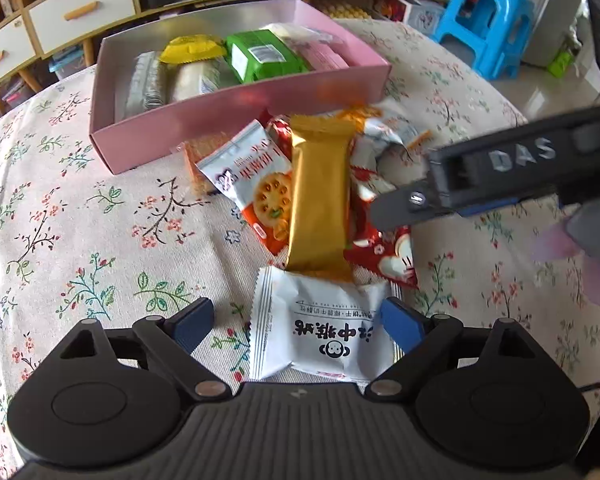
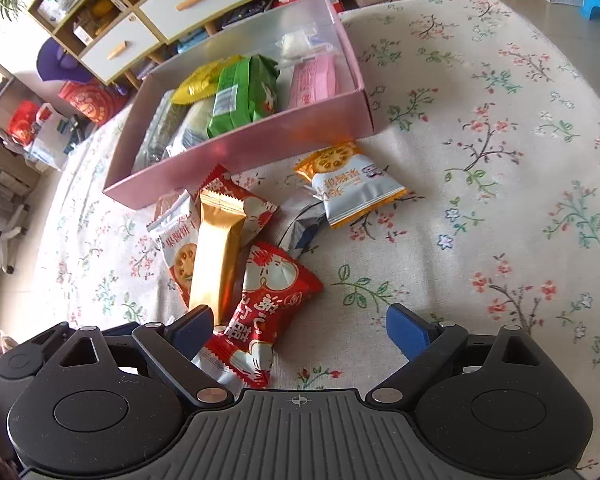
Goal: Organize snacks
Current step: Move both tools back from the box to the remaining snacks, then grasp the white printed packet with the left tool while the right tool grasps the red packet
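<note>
A pink box [image 1: 228,120] [image 2: 240,148] at the back of the table holds green [image 1: 264,56], yellow [image 1: 192,48] and pink packets. In front of it lies a loose pile of snacks, with a gold bar [image 1: 320,196] [image 2: 216,256] on top of an orange cracker packet [image 1: 256,192] and red packets [image 1: 388,252]. My left gripper [image 1: 296,326] is open low over a white packet [image 1: 320,332], which lies between its fingers. My right gripper [image 2: 300,332] is open over a red packet [image 2: 268,300] that lies close to its left finger. One of its fingers [image 1: 396,210] reaches in over the pile.
A silver and orange packet [image 2: 356,188] lies apart to the right of the pile. The floral tablecloth [image 1: 100,220] covers the table. Behind it stand a wooden cabinet with drawers [image 1: 80,12] and a blue plastic stool [image 1: 484,24] on the floor.
</note>
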Tool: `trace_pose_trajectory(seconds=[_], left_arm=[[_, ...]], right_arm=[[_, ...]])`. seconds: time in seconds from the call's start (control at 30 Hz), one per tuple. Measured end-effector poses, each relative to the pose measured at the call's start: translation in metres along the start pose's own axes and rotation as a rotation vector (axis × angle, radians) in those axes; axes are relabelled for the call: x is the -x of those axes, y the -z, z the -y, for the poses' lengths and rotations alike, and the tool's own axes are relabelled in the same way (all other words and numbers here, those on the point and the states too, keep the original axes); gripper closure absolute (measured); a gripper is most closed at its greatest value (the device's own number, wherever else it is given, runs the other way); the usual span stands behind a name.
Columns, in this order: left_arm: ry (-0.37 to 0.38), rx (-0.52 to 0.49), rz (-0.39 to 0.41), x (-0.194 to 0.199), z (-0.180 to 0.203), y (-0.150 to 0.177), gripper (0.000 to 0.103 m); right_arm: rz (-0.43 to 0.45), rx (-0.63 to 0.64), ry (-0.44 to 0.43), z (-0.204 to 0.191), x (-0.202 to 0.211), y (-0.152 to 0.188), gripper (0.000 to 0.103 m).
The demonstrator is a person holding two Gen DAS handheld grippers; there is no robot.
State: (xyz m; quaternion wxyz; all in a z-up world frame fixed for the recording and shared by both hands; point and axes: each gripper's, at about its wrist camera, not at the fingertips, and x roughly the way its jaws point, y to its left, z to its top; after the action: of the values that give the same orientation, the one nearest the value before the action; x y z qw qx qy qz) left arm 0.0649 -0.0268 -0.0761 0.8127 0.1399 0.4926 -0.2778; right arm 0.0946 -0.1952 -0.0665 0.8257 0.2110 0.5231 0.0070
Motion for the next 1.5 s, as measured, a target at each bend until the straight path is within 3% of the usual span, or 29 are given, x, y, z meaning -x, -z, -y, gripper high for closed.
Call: trace_pose_trajectory(seconds=[0.4,0.47,0.7,0.8,0.97,1.07,1.13,1.27,1.5], left_arm=[[-0.019,-0.122,-0.037,-0.003,0.016,0.008,0.007],[-0.022,-0.134,-0.042,-0.002,0.016,0.008,0.01],[-0.035,-0.125,-0.038,0.006,0.004,0.006,0.038],[-0.048,-0.097,-0.034,0.007,-0.005,0.005,0.042],[-0.117,-0.075,-0.02,0.011,-0.019,0.006,0.041],[-0.095,-0.039,-0.01,0.011,-0.024,0.004,0.036],[-0.068,0.002,-0.003,0.011,-0.029,0.004,0.025],[-0.008,0.076,-0.016,0.006,-0.032,0.005,0.022],[-0.058,-0.003,-0.048,-0.004,-0.018,0.007,0.019]], right_arm=[[0.052,0.156,0.13,-0.02,-0.009,0.007,0.014],[0.055,0.176,0.146,-0.02,-0.008,0.007,0.019],[0.061,0.177,0.167,-0.007,0.002,0.006,0.038],[0.065,0.148,0.171,0.003,0.006,0.003,0.043],[0.071,0.109,0.177,0.016,0.012,-0.001,0.043],[0.066,0.082,0.131,0.021,0.017,-0.004,0.043],[0.066,0.067,0.106,0.022,0.02,-0.005,0.043],[0.057,0.065,0.089,0.018,0.018,-0.003,0.043],[0.047,0.12,0.133,0.008,0.008,0.002,0.043]])
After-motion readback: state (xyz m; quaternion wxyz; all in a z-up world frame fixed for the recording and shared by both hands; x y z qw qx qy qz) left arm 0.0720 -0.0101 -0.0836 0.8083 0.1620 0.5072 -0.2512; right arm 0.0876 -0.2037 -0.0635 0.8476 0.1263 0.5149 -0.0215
